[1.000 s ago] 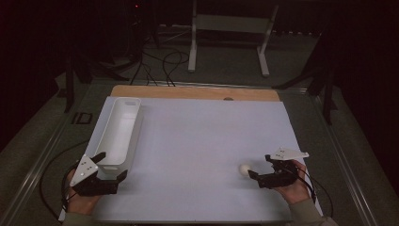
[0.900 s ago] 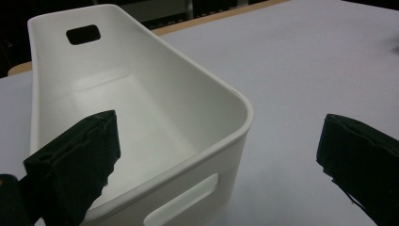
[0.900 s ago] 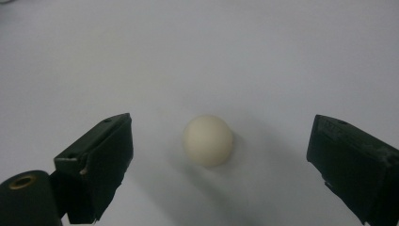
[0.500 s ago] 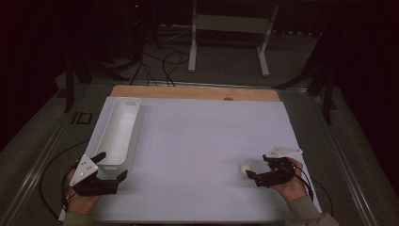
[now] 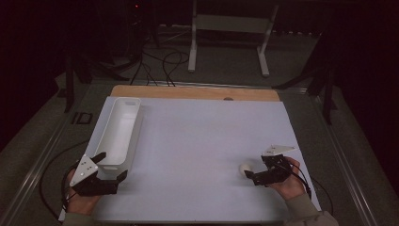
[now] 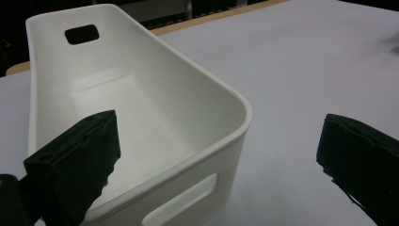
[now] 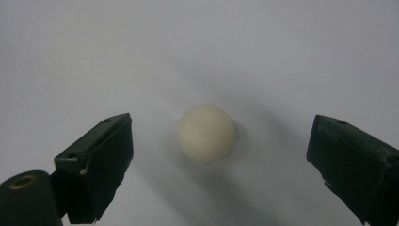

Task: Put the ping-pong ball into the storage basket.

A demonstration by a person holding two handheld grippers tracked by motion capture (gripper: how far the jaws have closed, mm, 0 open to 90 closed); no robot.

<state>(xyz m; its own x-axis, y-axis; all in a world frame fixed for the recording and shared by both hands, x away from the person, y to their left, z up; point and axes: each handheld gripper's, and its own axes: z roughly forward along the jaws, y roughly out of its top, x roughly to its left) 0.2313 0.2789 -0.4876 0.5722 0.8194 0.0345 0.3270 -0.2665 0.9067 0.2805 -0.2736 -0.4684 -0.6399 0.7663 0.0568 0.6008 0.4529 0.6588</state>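
White bin (image 5: 118,132) at the left edge of the white table (image 5: 202,141), small ball well off to its right.

Left gripper (image 5: 112,165) straddles the bin's near corner, jaws spread wide; right gripper (image 5: 248,175) is spread too, the cream ball (image 5: 245,168) lying loose between its jaws, untouched.

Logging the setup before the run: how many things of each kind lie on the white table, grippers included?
White bin: 1
Cream ball: 1
Grippers: 2, the left gripper with open jaws at the bin's near end, the right gripper with open jaws towards the ball
Total: 4
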